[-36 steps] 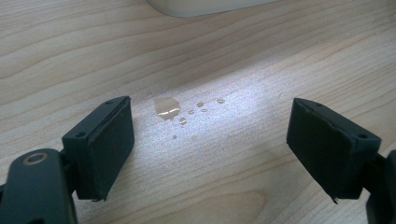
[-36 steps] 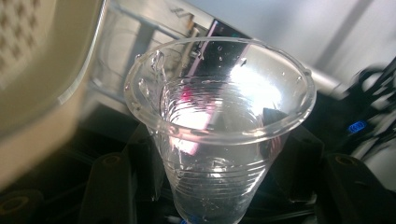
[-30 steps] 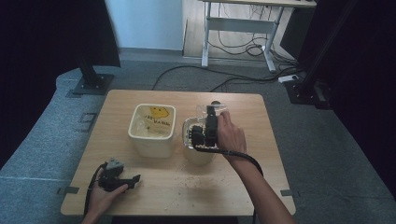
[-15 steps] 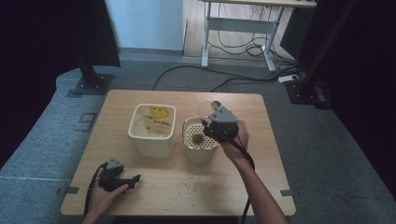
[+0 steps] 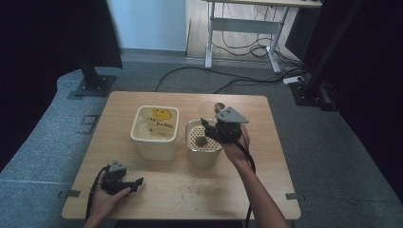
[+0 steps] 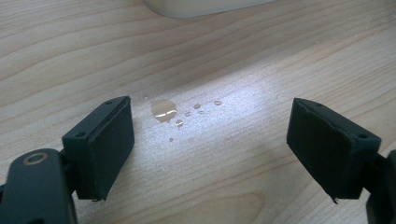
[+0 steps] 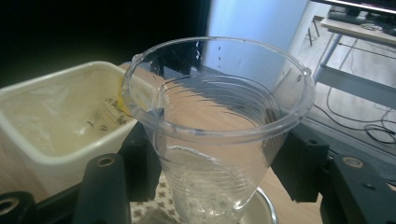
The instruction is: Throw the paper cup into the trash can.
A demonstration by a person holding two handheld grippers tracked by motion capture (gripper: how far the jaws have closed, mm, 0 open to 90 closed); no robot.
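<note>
Two grippers are up on my screens. My right gripper (image 5: 209,131) is clamped on a clear plastic cup (image 7: 217,126), jaws pressing its ribbed sides; the cup stands upright with its mouth open toward the camera, held above a round metal strainer (image 5: 204,147) near the middle of the tabletop (image 5: 266,156). Just left of the strainer sits a cream tub (image 5: 154,132) with a yellow smiley on its inner wall; I see the same tub behind the cup in the right gripper view. My left gripper (image 5: 130,184) rests low near the tabletop's near left corner, jaws spread wide with nothing between them. Between its jaws in the left gripper view a few water drops (image 6: 164,110) lie on the wood
</note>
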